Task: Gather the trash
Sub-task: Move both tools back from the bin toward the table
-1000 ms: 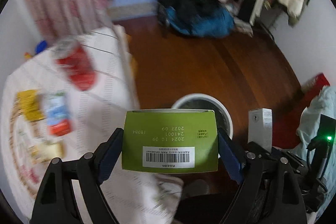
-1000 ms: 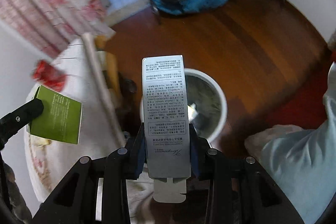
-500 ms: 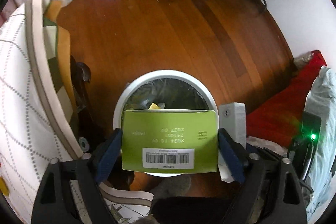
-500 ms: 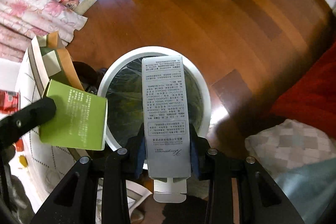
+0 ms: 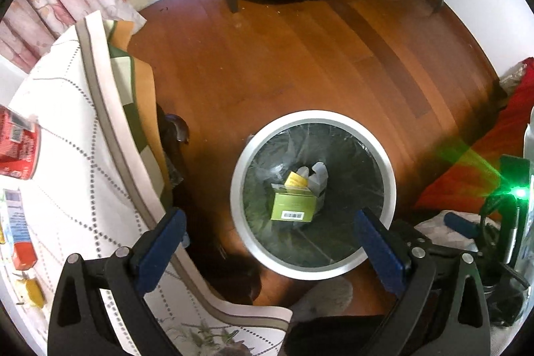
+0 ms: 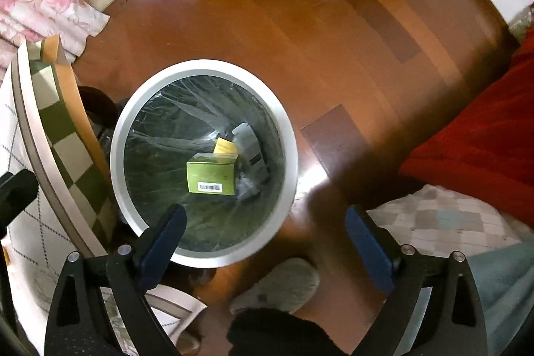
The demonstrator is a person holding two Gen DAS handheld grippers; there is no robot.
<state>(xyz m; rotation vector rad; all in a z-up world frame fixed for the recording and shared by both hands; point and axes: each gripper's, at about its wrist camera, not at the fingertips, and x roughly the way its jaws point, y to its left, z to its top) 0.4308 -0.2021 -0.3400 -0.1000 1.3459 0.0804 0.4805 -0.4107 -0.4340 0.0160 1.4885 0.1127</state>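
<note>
Both boxes that you carried a moment ago are out of your grasp. The green box (image 5: 293, 206) now lies at the bottom of the bin (image 5: 233, 189), barcode face up, and the grey box (image 6: 252, 152) rests beside it, touching its right side, with a yellow scrap (image 6: 226, 146) just behind them. By my judgement that closes this drop: two items delivered, none caught on the rim.

Working left to right. On the surface (image 5: 66, 109) at far left, litter remains: a red can (image 5: 16, 144), a white-and-red carton (image 5: 16, 236) and a small yellow piece (image 5: 33, 292) near the edge. The task is therefore not complete, and a return to the surface is the likely next call.

Your left hand-held gripper (image 5: 267, 242) stands spread wide over the bin, nothing between its blue pads (image 5: 160, 246), touching nothing.

Your right hand-held gripper (image 6: 265, 239) is likewise spread wide and empty, with its left finger over the near rim and its right finger over the floor (image 6: 333, 39). It contacts nothing.

A grey slipper (image 6: 280, 282) sits on the floor just below the bin, close to your feet; mind it as you turn back.
</note>
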